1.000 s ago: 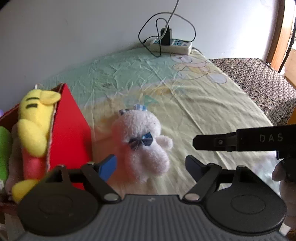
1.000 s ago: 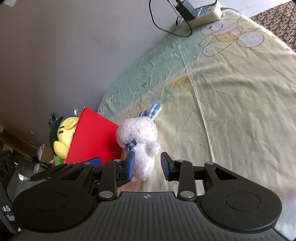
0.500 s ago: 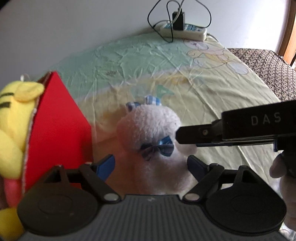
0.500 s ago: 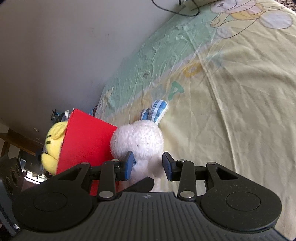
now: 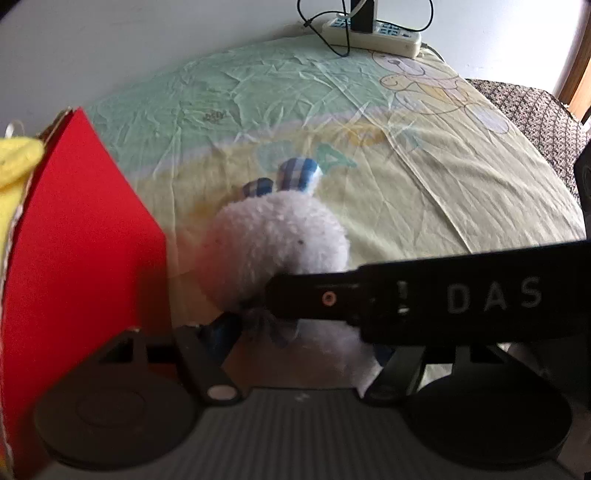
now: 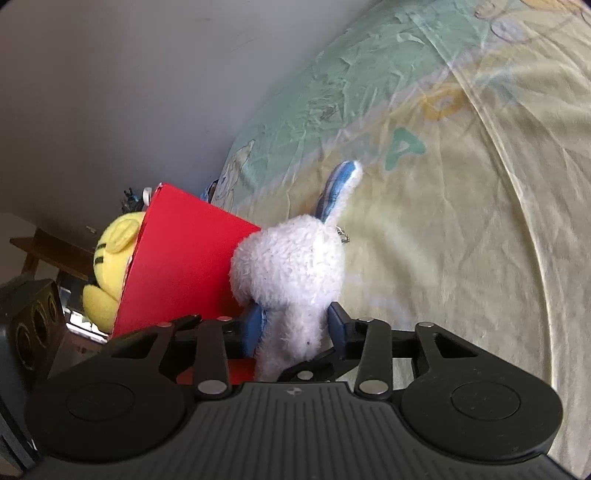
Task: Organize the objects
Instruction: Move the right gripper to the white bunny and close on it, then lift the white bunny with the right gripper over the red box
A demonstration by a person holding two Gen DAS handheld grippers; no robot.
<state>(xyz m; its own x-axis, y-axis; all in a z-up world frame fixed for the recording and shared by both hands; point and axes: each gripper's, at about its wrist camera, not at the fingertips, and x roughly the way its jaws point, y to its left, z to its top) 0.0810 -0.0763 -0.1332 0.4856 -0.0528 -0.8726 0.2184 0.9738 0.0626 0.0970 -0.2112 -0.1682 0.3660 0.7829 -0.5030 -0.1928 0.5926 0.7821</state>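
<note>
The right claw is now clenched on the body of the white plush bunny, its blue pads pressing in on both sides just below the head. A second ago those pads stood apart on either side of the toy; since then they have drawn in and the fur bulges between them, so the grasp looks made. In the right wrist view the bunny fills the 12 o'clock position above the claw, checked blue ears pointing to 1 o'clock, and its head sits higher against the bed sheet than it did before, which suggests it is being lifted.

The left claw has moved in close from the front. Its pads remain wide apart around the toy's lower body with the bow between them, so it is released and grips nothing. The right tool crosses this view from 3 o'clock, hiding part of the bunny.

The red box stands at 9 to 10 o'clock, just beside the toy, with a yellow plush already lodged at its far edge. A power strip lies at 12 o'clock against the wall.

With the bunny secured, the likely next step is to carry it over the box wall and drop it in; the soft body could slip or snag on the rim.
</note>
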